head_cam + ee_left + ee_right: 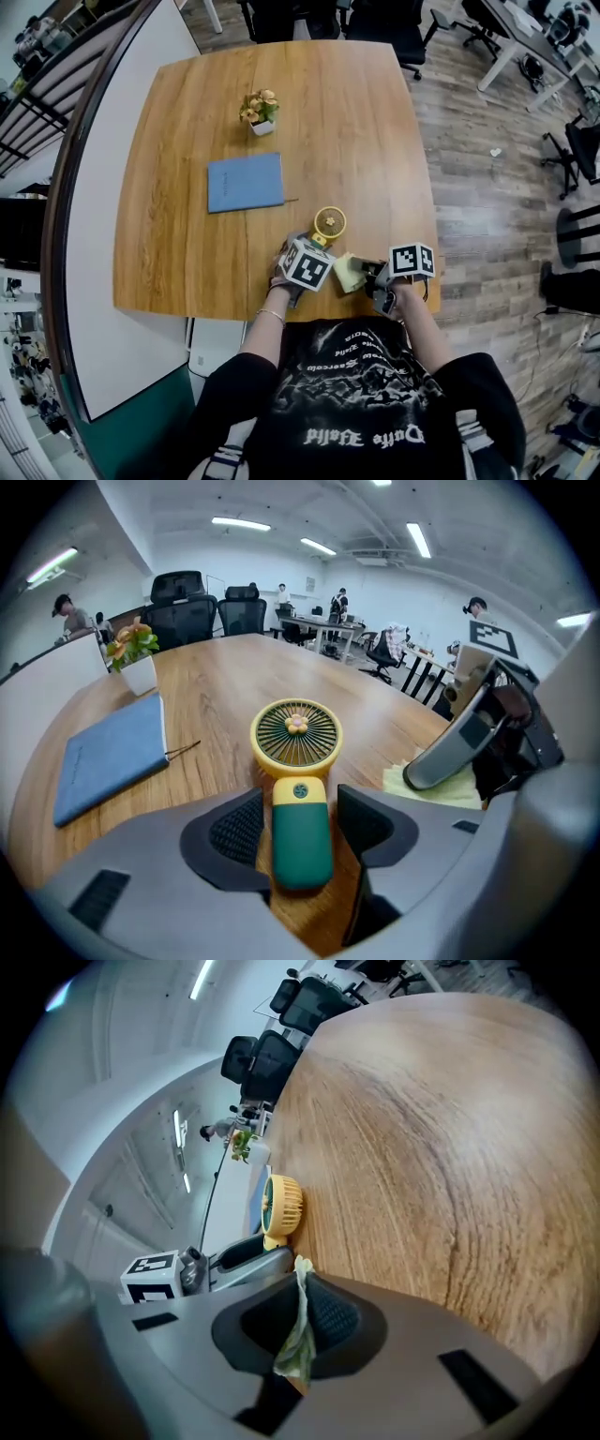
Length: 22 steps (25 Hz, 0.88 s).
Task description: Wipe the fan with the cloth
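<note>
The fan [298, 794] lies flat on the worktop [187, 234], a rounded slab of warm, streaky wood grain. It has a round yellow head with a dark grille of fine radial spokes and a small flower shape at the hub. Below a yellow collar sits a smooth, rounded dark green handle. The left gripper [302, 827] has its jaws spread wide to either side of that handle. Its black ribbed pads stand clear of the plastic, with a gap on each side, and the fan's head points away from the gripper. The right gripper [302, 1312] is clamped on the cloth [298, 1344], a thin, pale yellow-green fabric pinched into a crumpled vertical fold between the textured pads. In the head view, the cloth sits just to the right of the fan's handle, near the worktop's near edge, between the two marker cubes. Farther along the worktop lie a flat blue notebook [245, 182] with a matte cover and a small white pot of flowers [261, 110], both well apart from the fan.
</note>
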Motion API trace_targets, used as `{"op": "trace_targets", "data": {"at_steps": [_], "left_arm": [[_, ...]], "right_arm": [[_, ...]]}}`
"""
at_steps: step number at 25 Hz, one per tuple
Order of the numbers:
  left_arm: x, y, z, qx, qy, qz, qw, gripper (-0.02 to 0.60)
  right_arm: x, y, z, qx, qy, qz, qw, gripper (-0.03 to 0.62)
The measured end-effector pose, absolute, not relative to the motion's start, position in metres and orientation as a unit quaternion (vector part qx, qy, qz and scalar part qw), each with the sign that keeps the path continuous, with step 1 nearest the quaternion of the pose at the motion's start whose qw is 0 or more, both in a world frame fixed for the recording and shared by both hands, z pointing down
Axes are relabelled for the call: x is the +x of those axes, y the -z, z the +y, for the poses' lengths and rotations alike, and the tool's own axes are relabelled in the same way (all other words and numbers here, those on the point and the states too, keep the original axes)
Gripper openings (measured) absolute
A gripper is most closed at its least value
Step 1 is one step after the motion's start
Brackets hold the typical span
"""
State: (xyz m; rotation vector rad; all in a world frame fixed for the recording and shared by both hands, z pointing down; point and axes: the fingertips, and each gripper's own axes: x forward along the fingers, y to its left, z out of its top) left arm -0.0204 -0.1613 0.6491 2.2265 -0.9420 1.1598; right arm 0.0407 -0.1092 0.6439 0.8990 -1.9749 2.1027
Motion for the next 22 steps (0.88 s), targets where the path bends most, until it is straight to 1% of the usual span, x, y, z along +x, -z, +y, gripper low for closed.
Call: {"op": "trace_targets", "data": {"at_steps": [1, 3, 4, 6, 8, 11, 13, 17, 19, 22], "left_arm": [[-0.018, -0.651, -0.163, 0.804, -0.43, -0.34, 0.231, 0.25], [-0.018, -0.653, -0.165, 0.797, -0.434, -0.345, 0.24, 0.244], [-0.019, -0.653, -0.166, 0.795, -0.431, -0.349, 0.247, 0.205], [-0.024, -0.654, -0.166, 0.789, -0.426, -0.352, 0.268, 0.198], [-0.03, -0.654, -0.164, 0.778, -0.41, -0.356, 0.316, 0.198], [-0.022, -0.637, -0.173, 0.778, -0.29, -0.372, 0.414, 0.196], [-0.023, -0.623, -0.183, 0.776, -0.223, -0.386, 0.446, 0.196], [-0.022, -0.595, -0.199, 0.779, -0.13, -0.399, 0.465, 0.196], [-0.017, -0.58, -0.203, 0.786, -0.095, -0.396, 0.464, 0.196], [-0.015, -0.564, -0.207, 0.797, -0.062, -0.395, 0.453, 0.196]], "right_arm": [[0.042, -0.644, -0.109, 0.299, -0.694, -0.652, 0.057, 0.025], [0.044, -0.645, -0.107, 0.303, -0.696, -0.649, 0.049, 0.025], [0.045, -0.646, -0.107, 0.304, -0.699, -0.646, 0.044, 0.025], [0.048, -0.647, -0.106, 0.305, -0.703, -0.642, 0.033, 0.025], [0.05, -0.645, -0.11, 0.307, -0.704, -0.64, 0.019, 0.025], [0.05, -0.629, -0.122, 0.302, -0.699, -0.648, -0.024, 0.025], [0.043, -0.612, -0.131, 0.279, -0.691, -0.665, -0.052, 0.025], [0.02, -0.577, -0.146, 0.218, -0.663, -0.711, -0.084, 0.025], [0.004, -0.565, -0.151, 0.203, -0.654, -0.724, -0.081, 0.025], [-0.002, -0.573, -0.157, 0.241, -0.672, -0.697, -0.066, 0.025]]}}
